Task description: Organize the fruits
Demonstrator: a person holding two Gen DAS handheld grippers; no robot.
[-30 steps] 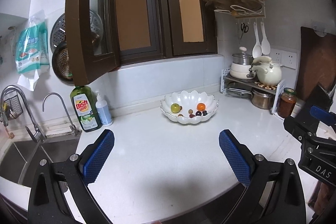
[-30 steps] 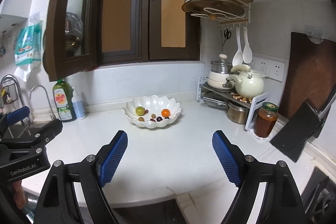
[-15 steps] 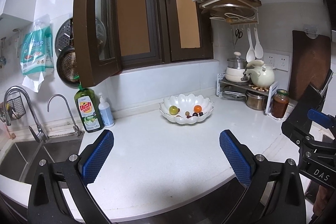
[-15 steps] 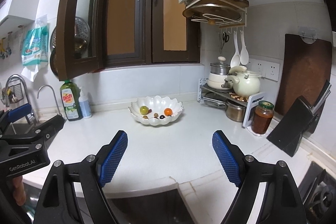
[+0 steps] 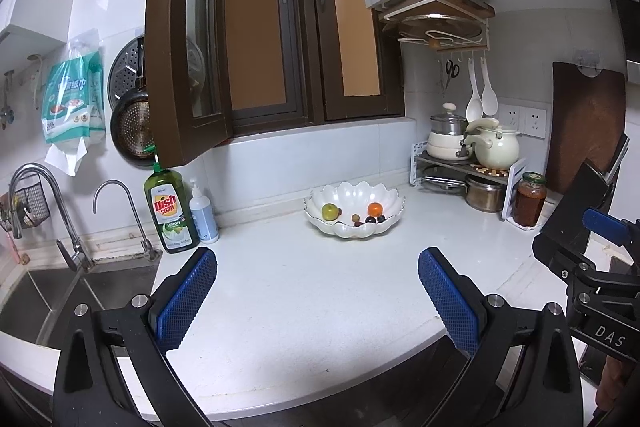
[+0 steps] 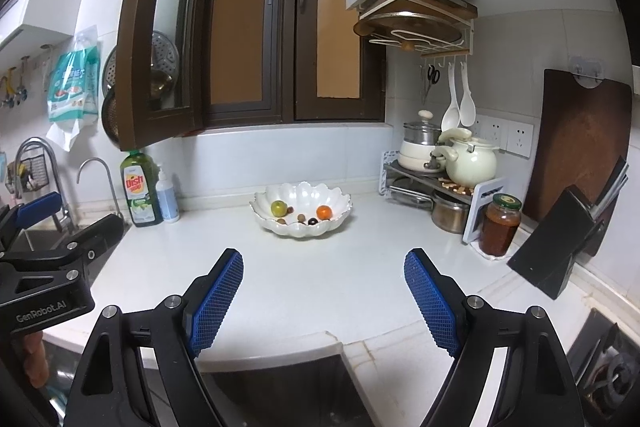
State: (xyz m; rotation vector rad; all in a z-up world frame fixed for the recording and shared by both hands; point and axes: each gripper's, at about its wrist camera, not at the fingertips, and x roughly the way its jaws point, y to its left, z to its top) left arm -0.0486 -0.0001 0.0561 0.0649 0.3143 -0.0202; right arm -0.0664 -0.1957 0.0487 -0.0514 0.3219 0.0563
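Both the left gripper [image 5: 318, 277] and right gripper [image 6: 324, 279] hover with jaws spread wide and empty, well short of the white bowl [image 5: 316, 217] holding the fruits [image 6: 279, 207]. Only the left view shows the sink [image 5: 48, 299] left of the bowl; only the right shows the stove corner [image 6: 612, 359].

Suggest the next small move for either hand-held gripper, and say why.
Probably bring the right hand-held gripper forward toward the white bowl. Both grippers are open and empty, well short of it, and the green fruit and orange fruit lie untouched inside.
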